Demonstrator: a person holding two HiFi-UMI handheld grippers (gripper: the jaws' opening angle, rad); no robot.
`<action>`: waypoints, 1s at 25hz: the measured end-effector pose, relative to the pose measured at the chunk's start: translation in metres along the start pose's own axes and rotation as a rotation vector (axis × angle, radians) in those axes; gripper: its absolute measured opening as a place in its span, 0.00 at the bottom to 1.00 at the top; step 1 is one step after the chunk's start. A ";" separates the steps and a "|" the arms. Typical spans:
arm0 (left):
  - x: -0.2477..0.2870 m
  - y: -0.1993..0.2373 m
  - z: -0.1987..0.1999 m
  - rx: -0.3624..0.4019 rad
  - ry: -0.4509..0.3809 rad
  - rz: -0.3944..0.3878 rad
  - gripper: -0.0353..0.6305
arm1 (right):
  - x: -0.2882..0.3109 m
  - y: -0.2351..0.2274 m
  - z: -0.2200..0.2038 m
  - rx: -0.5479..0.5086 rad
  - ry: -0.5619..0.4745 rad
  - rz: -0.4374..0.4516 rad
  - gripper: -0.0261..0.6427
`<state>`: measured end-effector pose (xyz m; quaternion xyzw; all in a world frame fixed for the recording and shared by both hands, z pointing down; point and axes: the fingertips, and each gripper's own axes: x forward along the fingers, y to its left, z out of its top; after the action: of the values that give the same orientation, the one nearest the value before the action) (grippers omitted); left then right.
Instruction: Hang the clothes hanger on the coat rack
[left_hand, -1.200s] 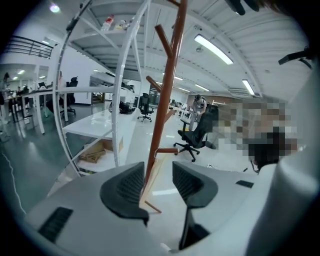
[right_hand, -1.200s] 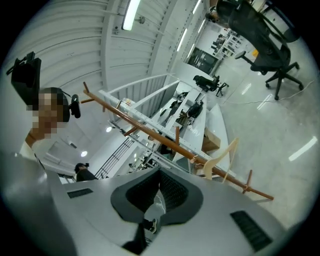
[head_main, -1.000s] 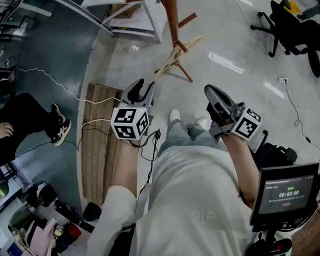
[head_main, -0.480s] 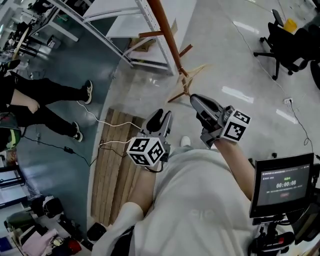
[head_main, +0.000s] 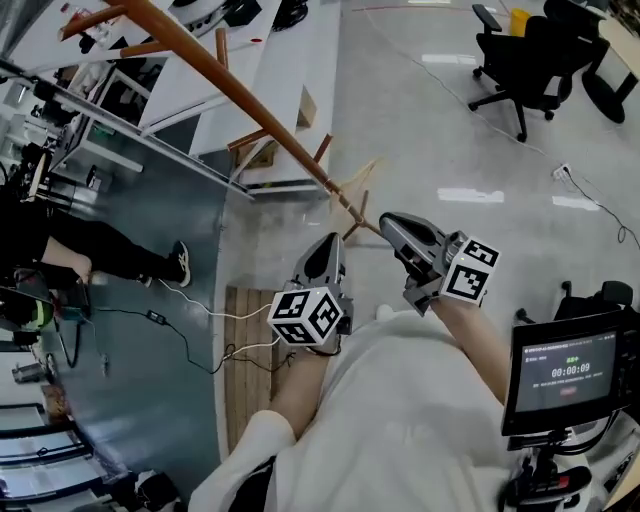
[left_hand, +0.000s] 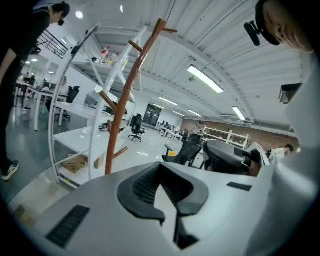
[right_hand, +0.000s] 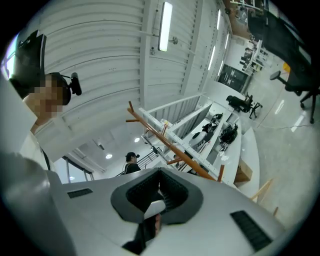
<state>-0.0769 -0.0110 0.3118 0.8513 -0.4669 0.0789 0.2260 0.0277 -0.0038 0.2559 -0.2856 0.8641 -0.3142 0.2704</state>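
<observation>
I can't find the clothes hanger in any view, so where it lies is unknown to me. The wooden coat rack (head_main: 240, 97) stands on the floor just ahead, beside white shelving. The left tool (head_main: 329, 246) has its jaws pressed together on nothing, and the right tool (head_main: 392, 223) also looks closed, with no hanger in it. I'd expect a hanger to be light and stiff. It is best pinched at the neck or a shoulder so the hook stays free for one of the rack's short, up-angled pegs. The slim rack may rock if bumped. The only writing I can read is a timer on the small monitor (head_main: 570, 372), roughly 00:00:09; the other print is too small.
</observation>
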 end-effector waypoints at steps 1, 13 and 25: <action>0.007 -0.005 0.001 0.004 0.010 -0.032 0.06 | -0.003 -0.004 0.003 -0.006 -0.015 -0.016 0.05; -0.068 0.048 -0.020 -0.131 -0.009 0.119 0.06 | 0.052 0.027 -0.075 0.078 0.216 0.076 0.05; -0.071 0.055 -0.023 -0.121 0.027 0.132 0.06 | 0.060 0.032 -0.078 0.080 0.224 0.099 0.05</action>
<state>-0.1604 0.0282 0.3249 0.8023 -0.5228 0.0769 0.2775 -0.0746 0.0074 0.2676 -0.1947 0.8886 -0.3646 0.1987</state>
